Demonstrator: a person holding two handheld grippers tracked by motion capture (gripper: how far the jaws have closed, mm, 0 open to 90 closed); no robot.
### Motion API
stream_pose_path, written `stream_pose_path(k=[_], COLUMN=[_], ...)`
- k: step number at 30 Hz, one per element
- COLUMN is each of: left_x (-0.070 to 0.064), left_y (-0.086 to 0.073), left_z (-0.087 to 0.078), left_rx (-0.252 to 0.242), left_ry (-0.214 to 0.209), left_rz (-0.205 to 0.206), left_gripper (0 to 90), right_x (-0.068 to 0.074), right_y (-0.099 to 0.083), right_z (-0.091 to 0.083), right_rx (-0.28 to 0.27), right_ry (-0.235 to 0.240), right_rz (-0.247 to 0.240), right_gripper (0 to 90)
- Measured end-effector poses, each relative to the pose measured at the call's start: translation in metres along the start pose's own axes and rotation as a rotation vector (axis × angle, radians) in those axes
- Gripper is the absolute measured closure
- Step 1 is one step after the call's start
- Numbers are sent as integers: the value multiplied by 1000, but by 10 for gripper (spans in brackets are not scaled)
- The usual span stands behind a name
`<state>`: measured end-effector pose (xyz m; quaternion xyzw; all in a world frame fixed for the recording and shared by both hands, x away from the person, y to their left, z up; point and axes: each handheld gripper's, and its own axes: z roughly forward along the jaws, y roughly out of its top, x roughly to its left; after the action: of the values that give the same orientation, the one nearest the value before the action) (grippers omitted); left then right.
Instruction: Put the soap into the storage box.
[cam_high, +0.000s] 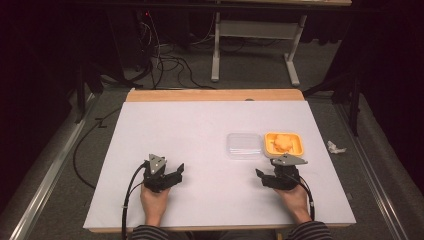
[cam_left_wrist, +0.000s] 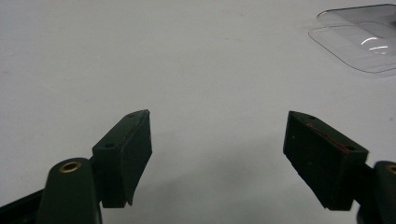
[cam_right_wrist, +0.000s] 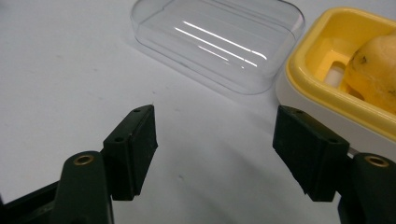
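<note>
A yellow tray (cam_high: 295, 147) with an orange-yellow lump of food (cam_high: 282, 143) in it stands at the table's right; in the right gripper view the yellow tray (cam_right_wrist: 322, 51) and the food (cam_right_wrist: 376, 70) lie just ahead on the right. A clear plastic lid (cam_high: 244, 145) lies flat beside the tray's left side, and the same clear lid (cam_right_wrist: 219, 39) (cam_left_wrist: 362, 39) lies ahead of both grippers. My right gripper (cam_high: 265, 176) (cam_right_wrist: 215, 142) is open and empty just in front of the tray. My left gripper (cam_high: 175, 172) (cam_left_wrist: 217, 149) is open over bare table, with nothing between its jaws.
The white table top (cam_high: 200, 130) has a wooden strip at its far edge. Cables and a desk frame (cam_high: 255, 45) stand on the floor beyond. A crumpled white scrap (cam_high: 335, 147) lies on the floor off the table's right edge.
</note>
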<state>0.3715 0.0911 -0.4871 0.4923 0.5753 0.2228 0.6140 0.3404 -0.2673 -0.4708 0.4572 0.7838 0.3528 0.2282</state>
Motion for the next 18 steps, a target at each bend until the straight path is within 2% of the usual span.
stream_pose_path(k=[4, 8, 13, 18], left_x=[0, -1, -1, -1], left_y=[0, 0, 0, 0], left_z=[-1, -1, -1, -1], left_rx=[0, 0, -3, -1], left_ry=[-5, -9, -10, -10], left_rz=[4, 5, 6, 7], left_gripper=[241, 242, 241, 241], right_x=[1, 4, 8, 10], right_y=[-1, -1, -2, -2], right_z=[3, 5, 8, 9], right_rx=[6, -13, -14, -17], right_ry=[0, 2, -9, -9], right_rz=[-9, 3, -30, -35], right_gripper=[307, 308, 308, 308])
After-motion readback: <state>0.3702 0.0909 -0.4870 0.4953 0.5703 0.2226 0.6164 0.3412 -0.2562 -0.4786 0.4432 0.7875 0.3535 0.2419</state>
